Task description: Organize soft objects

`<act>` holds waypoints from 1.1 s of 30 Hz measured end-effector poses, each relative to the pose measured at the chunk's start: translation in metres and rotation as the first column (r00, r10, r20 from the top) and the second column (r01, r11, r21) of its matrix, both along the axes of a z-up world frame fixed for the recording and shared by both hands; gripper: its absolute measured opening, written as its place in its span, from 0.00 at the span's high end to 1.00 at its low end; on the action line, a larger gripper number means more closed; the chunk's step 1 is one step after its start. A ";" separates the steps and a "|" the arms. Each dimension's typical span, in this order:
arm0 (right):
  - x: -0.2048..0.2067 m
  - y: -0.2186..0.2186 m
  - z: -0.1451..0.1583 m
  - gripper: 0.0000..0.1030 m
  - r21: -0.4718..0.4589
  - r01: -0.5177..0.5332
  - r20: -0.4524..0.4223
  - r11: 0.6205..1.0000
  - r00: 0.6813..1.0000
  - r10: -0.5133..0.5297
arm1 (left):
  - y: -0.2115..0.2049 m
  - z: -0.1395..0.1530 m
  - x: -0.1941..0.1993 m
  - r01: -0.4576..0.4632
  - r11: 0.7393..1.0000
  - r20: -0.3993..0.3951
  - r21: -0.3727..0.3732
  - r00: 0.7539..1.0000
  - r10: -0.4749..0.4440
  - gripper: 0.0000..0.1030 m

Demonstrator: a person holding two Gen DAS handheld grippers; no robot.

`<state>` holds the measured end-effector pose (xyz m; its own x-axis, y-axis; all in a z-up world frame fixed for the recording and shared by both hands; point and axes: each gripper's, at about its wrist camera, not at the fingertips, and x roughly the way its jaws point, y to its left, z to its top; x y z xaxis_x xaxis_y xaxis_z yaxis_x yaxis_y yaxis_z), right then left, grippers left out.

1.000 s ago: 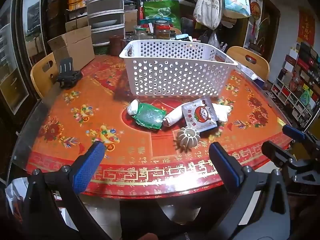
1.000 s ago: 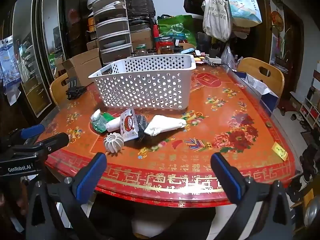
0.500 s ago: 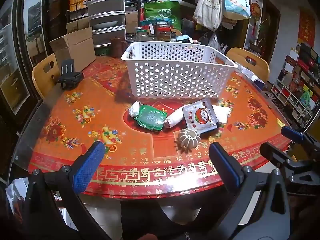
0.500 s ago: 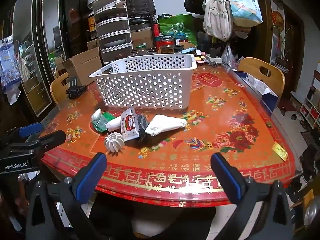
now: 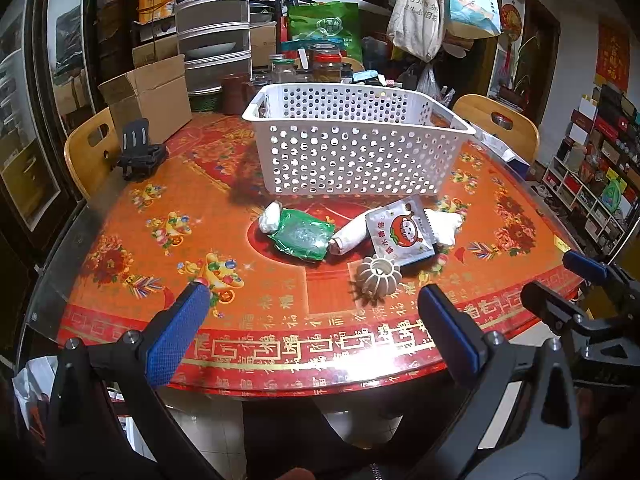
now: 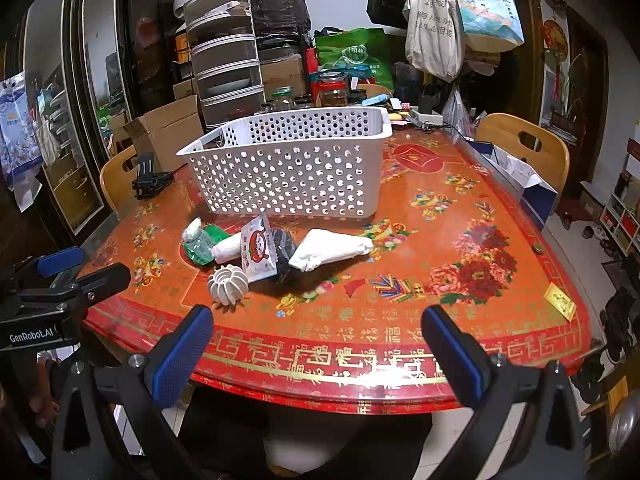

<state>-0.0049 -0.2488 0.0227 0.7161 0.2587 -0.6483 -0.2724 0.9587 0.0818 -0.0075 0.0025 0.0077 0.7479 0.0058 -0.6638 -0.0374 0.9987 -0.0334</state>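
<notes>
A white perforated basket (image 5: 352, 144) (image 6: 288, 168) stands mid-table. In front of it lies a cluster: a green packet (image 5: 302, 234) (image 6: 202, 242), a white roll (image 5: 350, 236) (image 6: 228, 248), a snack pouch with a red cartoon face (image 5: 400, 232) (image 6: 258, 250), a white cloth bundle (image 5: 442, 224) (image 6: 330, 249), a dark soft item (image 6: 285, 246) and a ribbed white ball (image 5: 378, 276) (image 6: 228, 285). My left gripper (image 5: 312, 312) is open at the table's near edge, short of the ball. My right gripper (image 6: 316, 330) is open too, near the front edge, empty.
A black phone stand (image 5: 138, 156) (image 6: 150, 178) sits at the table's left. Cardboard box (image 5: 150, 96), stacked drawers (image 6: 226, 72) and jars crowd the far side. Wooden chairs (image 6: 524, 148) flank the table. A yellow slip (image 6: 560, 300) lies at the right edge.
Both grippers have crept slightly forward toward the table; the objects sit a little larger in view. Nothing on the table has moved.
</notes>
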 end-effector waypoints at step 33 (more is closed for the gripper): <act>-0.001 0.000 0.000 0.00 0.005 -0.001 -0.001 1.000 1.000 0.001 | 0.002 0.001 0.000 -0.001 1.000 0.003 -0.004 1.000 0.001 0.00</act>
